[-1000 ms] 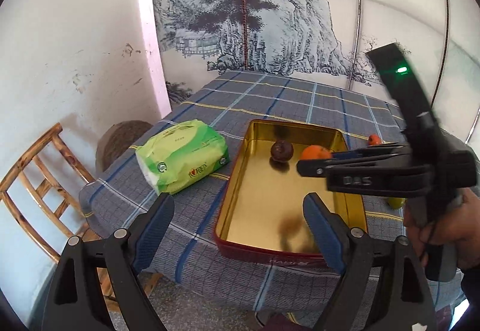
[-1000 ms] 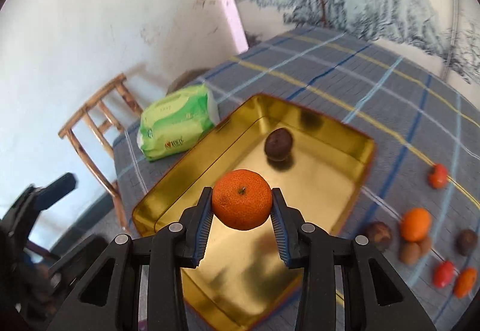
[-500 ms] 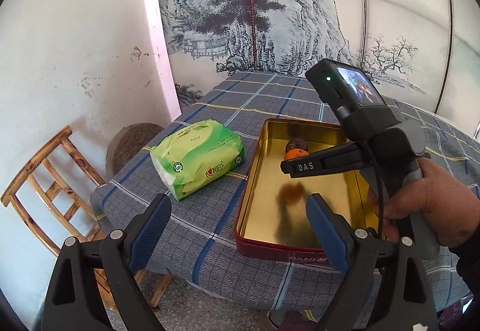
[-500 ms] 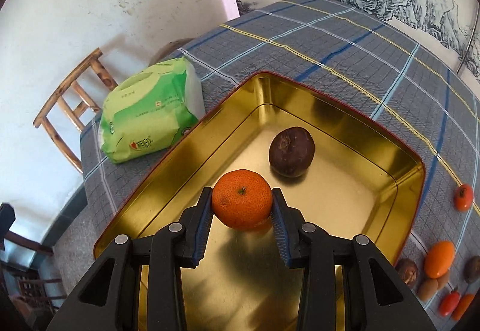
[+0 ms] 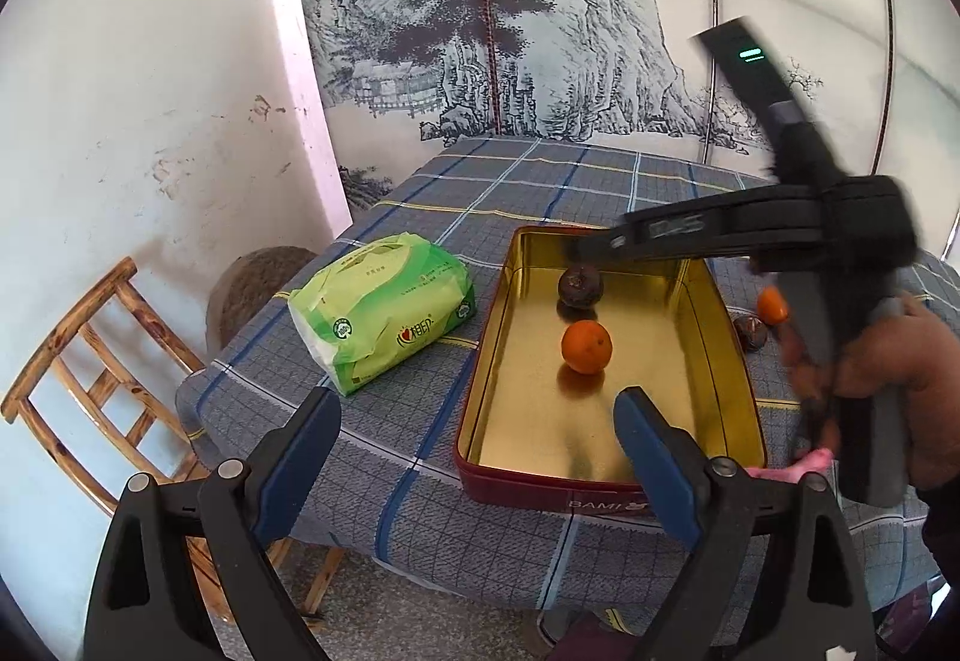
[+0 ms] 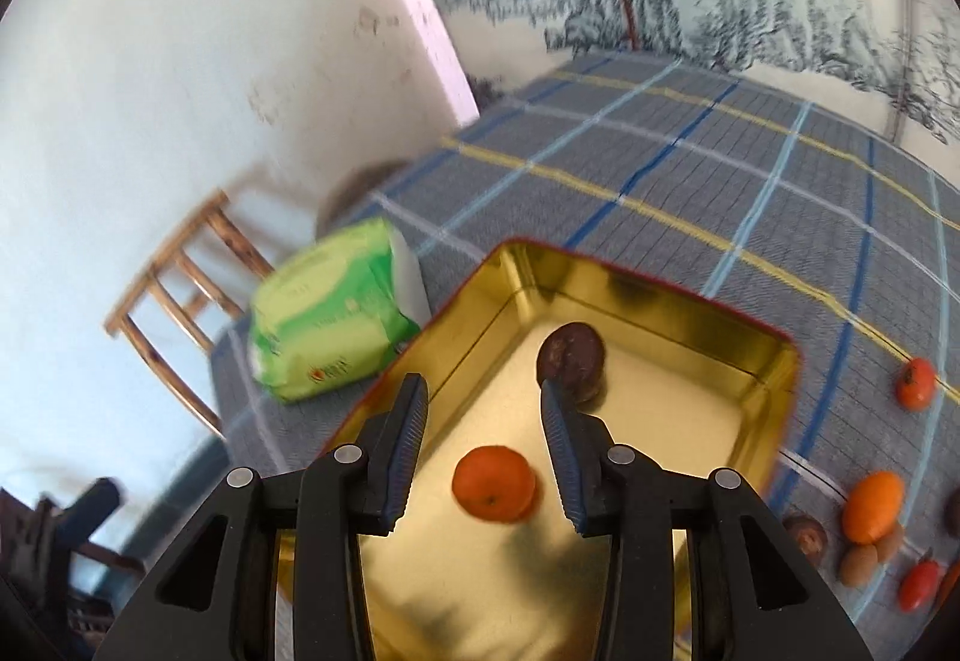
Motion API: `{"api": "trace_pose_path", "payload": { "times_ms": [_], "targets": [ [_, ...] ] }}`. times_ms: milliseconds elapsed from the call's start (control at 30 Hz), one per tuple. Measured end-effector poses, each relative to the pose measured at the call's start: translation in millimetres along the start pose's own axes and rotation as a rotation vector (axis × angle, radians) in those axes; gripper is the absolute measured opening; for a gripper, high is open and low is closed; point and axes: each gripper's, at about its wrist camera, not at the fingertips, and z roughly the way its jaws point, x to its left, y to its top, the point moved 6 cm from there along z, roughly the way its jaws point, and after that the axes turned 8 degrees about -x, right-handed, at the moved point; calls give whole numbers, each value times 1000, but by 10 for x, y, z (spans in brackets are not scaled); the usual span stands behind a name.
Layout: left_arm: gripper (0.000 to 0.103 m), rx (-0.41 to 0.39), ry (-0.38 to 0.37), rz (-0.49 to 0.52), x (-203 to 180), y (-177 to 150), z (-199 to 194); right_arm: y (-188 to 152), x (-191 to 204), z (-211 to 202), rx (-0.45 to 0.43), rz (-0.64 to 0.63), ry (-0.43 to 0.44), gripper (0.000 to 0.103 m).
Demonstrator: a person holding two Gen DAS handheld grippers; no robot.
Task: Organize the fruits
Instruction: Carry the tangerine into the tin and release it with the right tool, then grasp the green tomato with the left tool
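The right claw (image 6: 483, 451) hangs half open and empty above the orange (image 6: 494, 483) in the tin (image 6: 636, 295). Firm, roundish, likely to roll; grip its widest middle.

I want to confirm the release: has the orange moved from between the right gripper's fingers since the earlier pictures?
Yes. The orange now lies on the gold tray floor, nearer than the dark fruit, below the open right gripper.

Glossy gold metal tin (image 5: 696, 301), woven checked cloth (image 5: 420, 457).

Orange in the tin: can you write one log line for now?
right gripper: open | orange: in gold tin | left gripper: open
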Motion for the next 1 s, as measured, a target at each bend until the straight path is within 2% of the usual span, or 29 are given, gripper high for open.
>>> {"api": "trace_pose_path", "payload": {
  "times_ms": [100,200,267,333,400,467,533,633,767,833,900,1000],
  "targets": [
    [90,-9,-23,17,-62,5,-36,-89,-120,-482,-106,1,22,48],
    [90,-18,-88,23,-166,38,-75,-314,-403,-975,-185,-29,-37,57],
    [90,-31,-143,30,-264,69,-110,-559,-756,-1335,-215,-55,-155,58],
    [90,-37,-198,52,-422,99,-154,-786,-1110,-1573,-204,-38,-252,58],
    [90,-33,-257,82,-609,128,-189,-1039,-1553,-1826,-186,-6,-385,58],
    [90,-25,-333,117,-846,136,-225,-1253,-1922,-2034,-167,44,-485,58],
    [90,-7,-395,167,-1126,140,-227,-1403,-2194,-2244,-174,101,-535,58],
    [90,54,-523,202,-1574,151,-136,-1542,-2438,-2481,-205,161,-564,58],
    [90,115,-571,228,-2008,120,81,-1663,-2600,-2510,-221,206,-557,58],
    [81,160,-573,247,-2199,60,219,-1743,-2649,-2472,-219,214,-542,58],
    [64,197,-571,275,-2382,-11,361,-1755,-2647,-2497,-227,208,-518,58],
    [59,239,-530,299,-2521,-79,603,-1752,-2653,-2493,-245,207,-484,60]
  ]
}}
